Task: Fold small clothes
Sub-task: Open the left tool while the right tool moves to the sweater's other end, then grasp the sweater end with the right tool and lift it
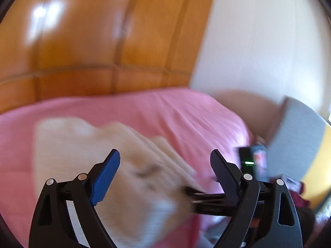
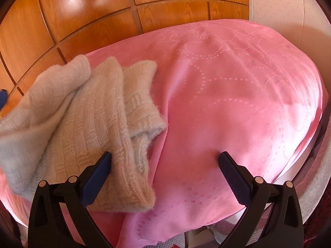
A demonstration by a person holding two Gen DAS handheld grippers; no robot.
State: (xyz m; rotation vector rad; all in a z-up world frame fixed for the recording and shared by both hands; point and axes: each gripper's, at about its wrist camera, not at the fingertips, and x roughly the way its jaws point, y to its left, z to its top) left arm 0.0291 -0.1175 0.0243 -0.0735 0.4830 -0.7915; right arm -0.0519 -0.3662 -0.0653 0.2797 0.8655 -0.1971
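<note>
A small cream knitted garment [image 2: 82, 113] with pale grey parts lies bunched in overlapping layers on the left of a pink quilted cloth [image 2: 227, 82]. My right gripper [image 2: 165, 154] stands open above the cloth. Its left finger [image 2: 99, 171] is over the garment's near hem, and its right finger is over bare pink cloth. In the left wrist view the garment [image 1: 82, 144] is blurred and lies between and below the wide-apart fingers of my left gripper [image 1: 165, 152], which is open. Neither blue pad [image 1: 105, 177] presses on the knit.
The pink cloth [image 1: 175, 111] covers a rounded table. Glossy wooden panelling [image 2: 82, 10] stands behind it, with a white wall [image 1: 258, 41] to the right. A blurred grey and yellow shape [image 1: 300, 128] and a black device with a green light [image 1: 249, 162] are at the right.
</note>
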